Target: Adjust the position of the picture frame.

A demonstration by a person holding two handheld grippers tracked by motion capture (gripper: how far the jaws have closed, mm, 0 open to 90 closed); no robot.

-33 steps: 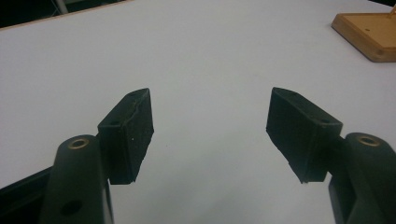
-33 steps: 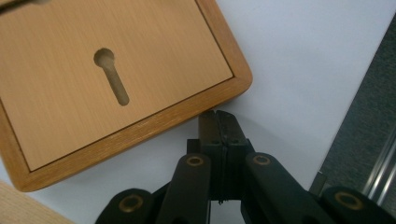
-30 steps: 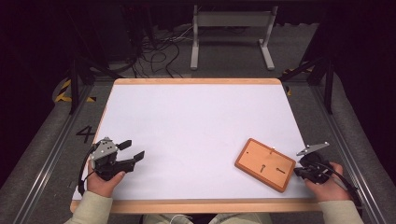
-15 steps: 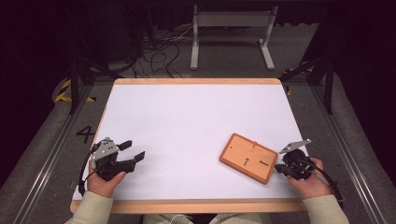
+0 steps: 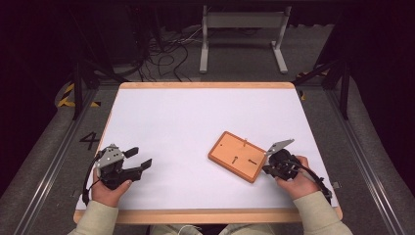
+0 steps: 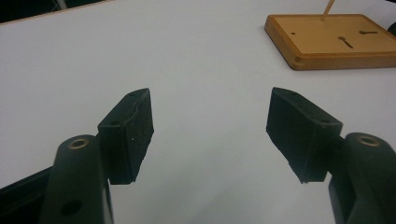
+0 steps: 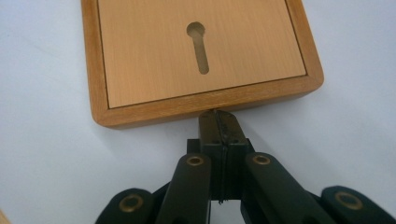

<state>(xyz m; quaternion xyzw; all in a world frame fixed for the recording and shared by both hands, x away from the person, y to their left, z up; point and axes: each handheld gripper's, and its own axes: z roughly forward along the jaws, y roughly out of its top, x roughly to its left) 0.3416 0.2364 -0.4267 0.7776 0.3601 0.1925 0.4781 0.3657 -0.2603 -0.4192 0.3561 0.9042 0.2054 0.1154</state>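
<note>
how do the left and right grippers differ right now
The left gripper has its jaws wide open over bare white table, apart from the wooden board. The right gripper has its jaws shut, tips against the board's edge. Both are black and hand-held.

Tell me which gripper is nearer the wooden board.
Right. The right gripper, shut, has its tips at the wooden board's edge; the left gripper is open, well off across the table.

Wooden board (image 5: 239,155) on table (image 5: 186,117), right of centre, right gripper (image 5: 268,169) against its near edge.
</note>
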